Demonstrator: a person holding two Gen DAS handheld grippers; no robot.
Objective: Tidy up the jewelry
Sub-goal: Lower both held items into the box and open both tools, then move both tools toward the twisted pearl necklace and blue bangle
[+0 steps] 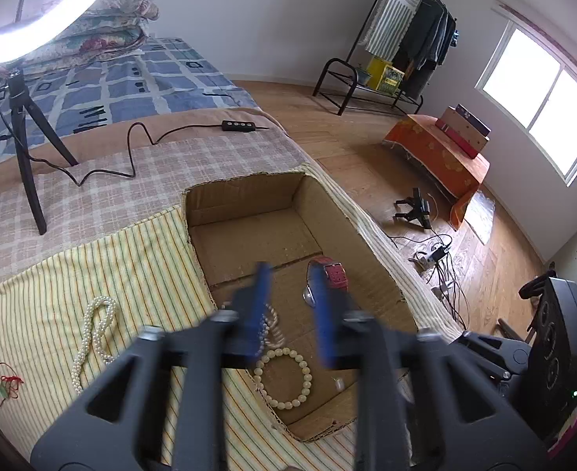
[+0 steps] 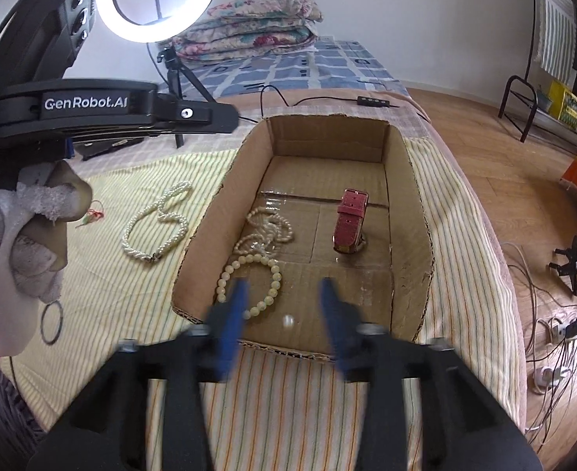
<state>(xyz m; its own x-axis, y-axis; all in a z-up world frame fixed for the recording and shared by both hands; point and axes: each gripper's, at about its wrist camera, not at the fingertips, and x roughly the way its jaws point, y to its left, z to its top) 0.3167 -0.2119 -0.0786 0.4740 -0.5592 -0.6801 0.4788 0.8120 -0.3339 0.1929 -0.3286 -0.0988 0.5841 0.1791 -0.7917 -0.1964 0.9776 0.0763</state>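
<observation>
Right wrist view shows the cardboard box (image 2: 410, 196) on the striped cloth (image 2: 104, 286). Inside lie a red watch (image 2: 350, 218), a thin pearl string (image 2: 267, 231), a round bead bracelet (image 2: 249, 282) and one tiny white bead (image 2: 288, 321), which may be loose; it is blurry. The right gripper (image 2: 284, 294) hangs over the box with its jaws apart, holding nothing. The left gripper (image 1: 292, 294) is spread too, empty, above the box. A thick pearl necklace (image 2: 155, 223) waits outside on the cloth, beside a small red string (image 2: 92, 216). Best to go to the necklace, pinch a bunched part low down, and lift it slowly into the box.
</observation>
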